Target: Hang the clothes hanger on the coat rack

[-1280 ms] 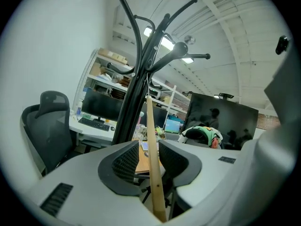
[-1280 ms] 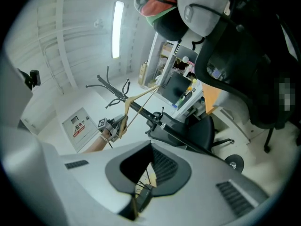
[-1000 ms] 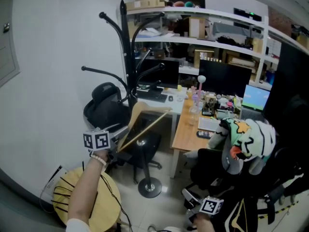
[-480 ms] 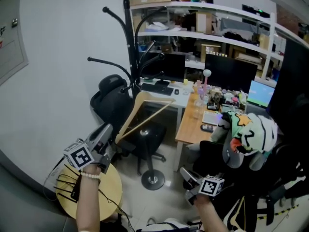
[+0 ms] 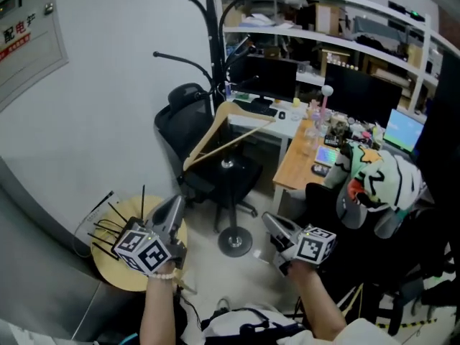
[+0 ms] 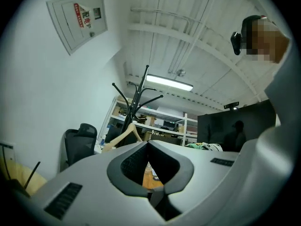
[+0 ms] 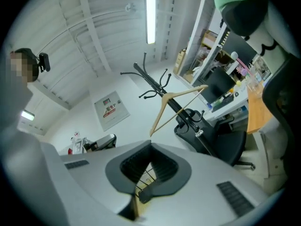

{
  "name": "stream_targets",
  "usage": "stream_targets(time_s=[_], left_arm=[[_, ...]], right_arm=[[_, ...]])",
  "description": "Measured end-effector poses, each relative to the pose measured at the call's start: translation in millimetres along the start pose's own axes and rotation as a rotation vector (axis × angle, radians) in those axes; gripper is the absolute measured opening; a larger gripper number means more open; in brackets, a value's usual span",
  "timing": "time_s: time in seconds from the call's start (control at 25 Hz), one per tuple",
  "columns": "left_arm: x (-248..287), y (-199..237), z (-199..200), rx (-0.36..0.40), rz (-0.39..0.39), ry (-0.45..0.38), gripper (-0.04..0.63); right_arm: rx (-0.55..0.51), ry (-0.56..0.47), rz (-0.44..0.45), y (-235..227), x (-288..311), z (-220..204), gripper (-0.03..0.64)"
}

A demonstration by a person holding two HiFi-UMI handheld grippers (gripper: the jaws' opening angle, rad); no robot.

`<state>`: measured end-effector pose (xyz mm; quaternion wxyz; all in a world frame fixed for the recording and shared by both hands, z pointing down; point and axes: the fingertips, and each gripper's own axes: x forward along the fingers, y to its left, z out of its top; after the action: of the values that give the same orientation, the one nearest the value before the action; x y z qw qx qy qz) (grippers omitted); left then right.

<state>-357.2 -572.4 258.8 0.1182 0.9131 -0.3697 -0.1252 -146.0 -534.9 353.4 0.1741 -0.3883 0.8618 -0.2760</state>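
Clothes hanger (image 5: 208,135) is shown hung on coat rack (image 5: 211,42) by head view only; left gripper (image 6: 148,144) and right gripper (image 7: 150,146) jaws are seen pressed together, empty, in gripper views.

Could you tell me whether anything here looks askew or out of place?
The wooden hanger hangs steeply tilted on the coat rack, one end much lower than the other.
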Motion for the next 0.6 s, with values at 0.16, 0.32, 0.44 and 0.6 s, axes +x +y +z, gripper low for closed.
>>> stream_targets(time_s=[0.16, 0.32, 0.44, 0.6], left_arm=[[-26, -34, -52, -0.009, 0.084, 0.036, 0.000], [-49, -60, -98, -0.012, 0.148, 0.107, 0.000], [-69, -80, -128, -0.022, 0.169, 0.167, 0.000], [-93, -93, -158, -0.055, 0.194, 0.230, 0.000]], right_arm=[[-0.047, 0.030, 0.042, 20, -13, -18, 0.000], [-0.084, 0.064, 0.070, 39, -30, -44, 0.000], [-0.058, 0.090, 0.072, 50, -46, -71, 0.002], [0.008, 0.121, 0.070, 55, -62, -105, 0.000]])
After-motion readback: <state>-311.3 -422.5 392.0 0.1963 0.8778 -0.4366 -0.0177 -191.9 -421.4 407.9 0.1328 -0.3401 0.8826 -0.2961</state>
